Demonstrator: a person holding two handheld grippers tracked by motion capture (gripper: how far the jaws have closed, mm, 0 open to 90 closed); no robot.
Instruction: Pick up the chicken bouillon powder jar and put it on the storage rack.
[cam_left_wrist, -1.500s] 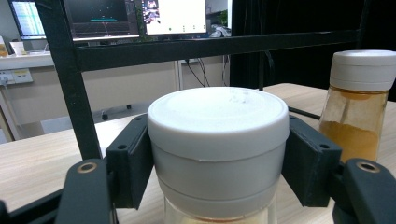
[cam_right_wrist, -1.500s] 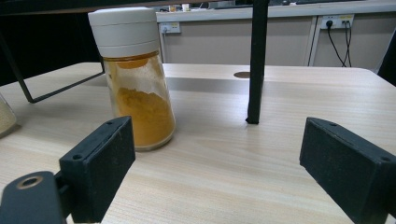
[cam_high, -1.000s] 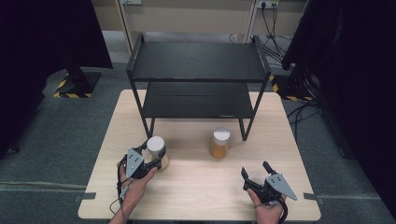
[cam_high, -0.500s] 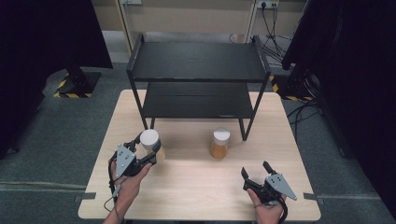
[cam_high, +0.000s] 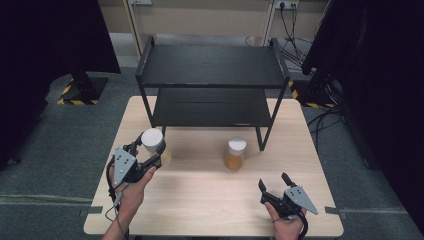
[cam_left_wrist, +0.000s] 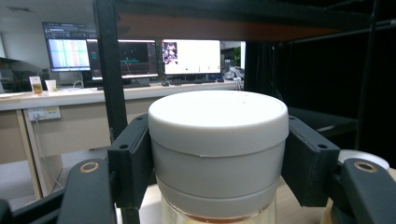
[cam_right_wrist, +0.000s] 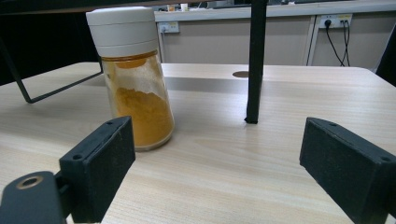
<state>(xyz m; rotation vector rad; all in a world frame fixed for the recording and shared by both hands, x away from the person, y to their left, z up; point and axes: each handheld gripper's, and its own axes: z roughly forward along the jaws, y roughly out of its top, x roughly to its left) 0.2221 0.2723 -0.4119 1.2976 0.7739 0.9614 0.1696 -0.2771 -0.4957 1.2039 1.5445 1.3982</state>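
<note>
My left gripper (cam_high: 148, 156) fingers clamp the white-lidded jar (cam_left_wrist: 217, 140) near the tabletop's (cam_high: 200, 200) left edge; right gripper (cam_high: 278, 187) fingers gape.

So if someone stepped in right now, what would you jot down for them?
Left gripper: shut on the white lid of a jar, lifted near the rack's front left leg.
Right gripper: open, holding nothing, low at the table's near right.
Second jar, orange powder inside, stands on the table in front of the rack.
Done: first jar picked up.
Left: probably shelve it, then the second; both shelves look bare.
</note>
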